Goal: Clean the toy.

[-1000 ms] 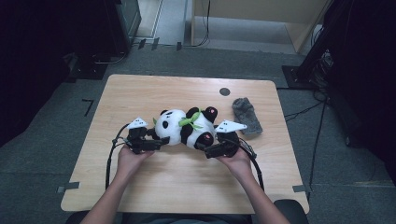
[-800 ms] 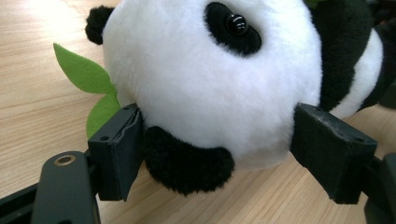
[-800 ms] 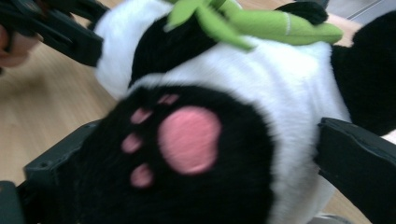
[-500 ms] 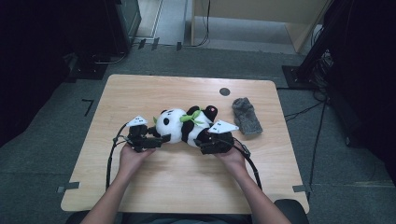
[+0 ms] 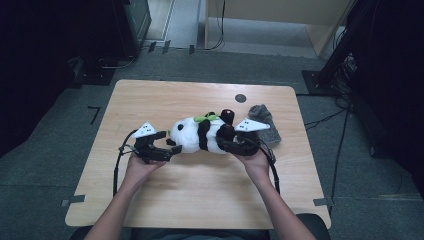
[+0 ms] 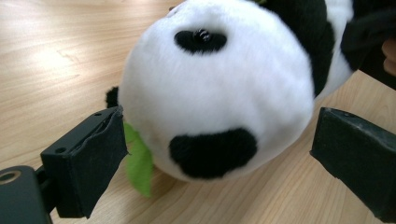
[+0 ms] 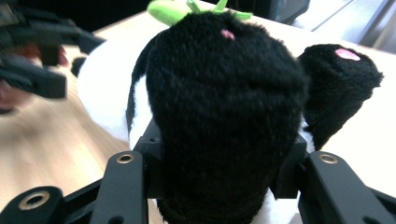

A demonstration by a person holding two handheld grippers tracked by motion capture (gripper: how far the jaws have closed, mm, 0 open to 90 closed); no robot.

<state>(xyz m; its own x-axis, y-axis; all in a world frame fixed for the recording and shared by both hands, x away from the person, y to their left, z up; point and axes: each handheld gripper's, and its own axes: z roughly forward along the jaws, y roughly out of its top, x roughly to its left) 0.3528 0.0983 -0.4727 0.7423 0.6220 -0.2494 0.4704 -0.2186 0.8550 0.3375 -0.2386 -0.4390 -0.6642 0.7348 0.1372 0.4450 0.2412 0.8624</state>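
1. The panda plush [image 5: 200, 134] lies on its side near the middle of the table [image 5: 165, 200], head toward the left edge, legs toward the right, so each gripper can take one end.
2. The right gripper [image 5: 242, 145] has just been closing; its pads now clamp a black leg [image 7: 224, 126], probably to anchor the toy.
3. The left gripper [image 5: 161, 146] has just been opening; its jaws stand wide on either side of the head [image 6: 219, 88], gripping nothing.
4. A grey sock [image 5: 263, 120] lies near the right edge, perhaps for dressing the leg.

plush panda [image 5: 200, 135] lying sideways on table
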